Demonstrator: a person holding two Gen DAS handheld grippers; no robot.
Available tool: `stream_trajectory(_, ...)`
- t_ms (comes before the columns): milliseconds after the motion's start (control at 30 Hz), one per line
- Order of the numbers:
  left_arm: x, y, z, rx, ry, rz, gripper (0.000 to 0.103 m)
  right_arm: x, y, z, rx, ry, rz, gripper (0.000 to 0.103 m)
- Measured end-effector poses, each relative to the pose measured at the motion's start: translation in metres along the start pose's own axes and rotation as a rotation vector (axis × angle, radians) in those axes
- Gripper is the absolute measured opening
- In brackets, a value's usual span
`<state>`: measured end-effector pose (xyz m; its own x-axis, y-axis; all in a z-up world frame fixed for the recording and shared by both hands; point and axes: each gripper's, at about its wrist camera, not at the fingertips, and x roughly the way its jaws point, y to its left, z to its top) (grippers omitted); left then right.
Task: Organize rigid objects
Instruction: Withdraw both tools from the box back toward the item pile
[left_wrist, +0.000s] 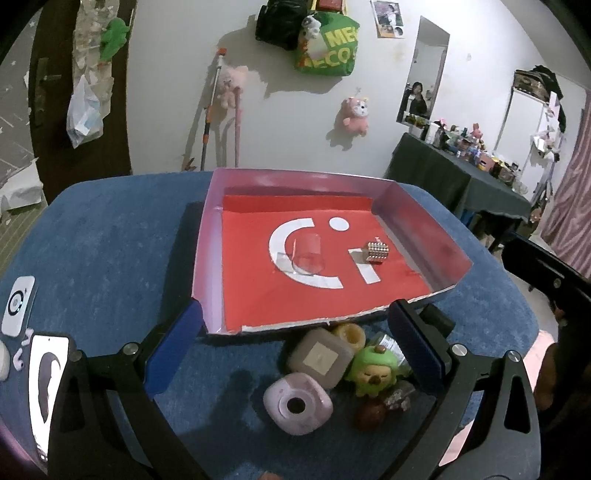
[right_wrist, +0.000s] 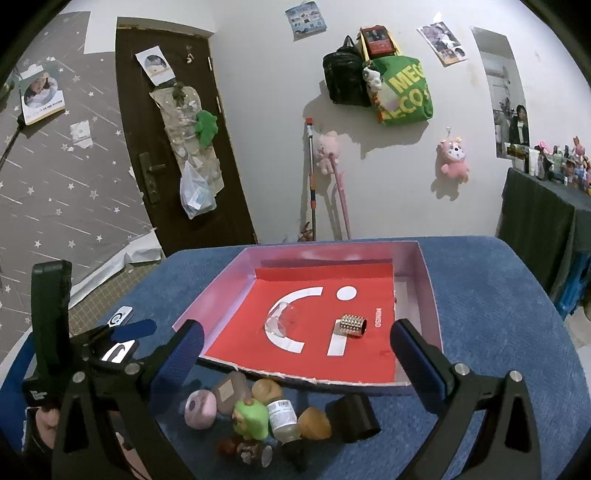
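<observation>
Left tongs (left_wrist: 295, 354) spread wide, empty, over pink camera (left_wrist: 297, 403); right tongs (right_wrist: 295, 354) likewise, above black cup (right_wrist: 357, 417).

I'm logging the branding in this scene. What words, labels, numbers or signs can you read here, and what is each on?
"MINISO": small white print on the red liner of the tray, read sideways.
"ME" over "ECO": yellow letters on the green bag on the wall, partly hidden.
Large white curve, dot and bar: logo on the tray floor.
Small bottle: barcode label, too small to read.
Wall posters: print blurred.

Cube (left_wrist: 377, 252) (cup (left_wrist: 307, 254) leftward) in tray (left_wrist: 424, 218)
</observation>
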<state>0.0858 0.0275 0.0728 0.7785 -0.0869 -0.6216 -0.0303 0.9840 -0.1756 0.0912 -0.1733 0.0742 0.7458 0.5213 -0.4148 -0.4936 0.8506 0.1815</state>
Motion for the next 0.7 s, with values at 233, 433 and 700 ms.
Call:
stream_trajectory(233,0.003,0.001,-0.015,-0.029,0.032,-0.016,0.102,-0.005,0.002,-0.015,0.011,0.012,0.007,0.103)
stream_trajectory(433,0.004,-0.002,-0.025,-0.02,0.057,0.006,0.102,-0.001,0.002,-0.028,0.014,0.046,0.01,0.103)
stream_trajectory(700,0.006,0.005,-0.038,-0.06,0.097,-0.003,0.102,0.001,0.0,-0.038,0.032,0.071,0.013,0.103)
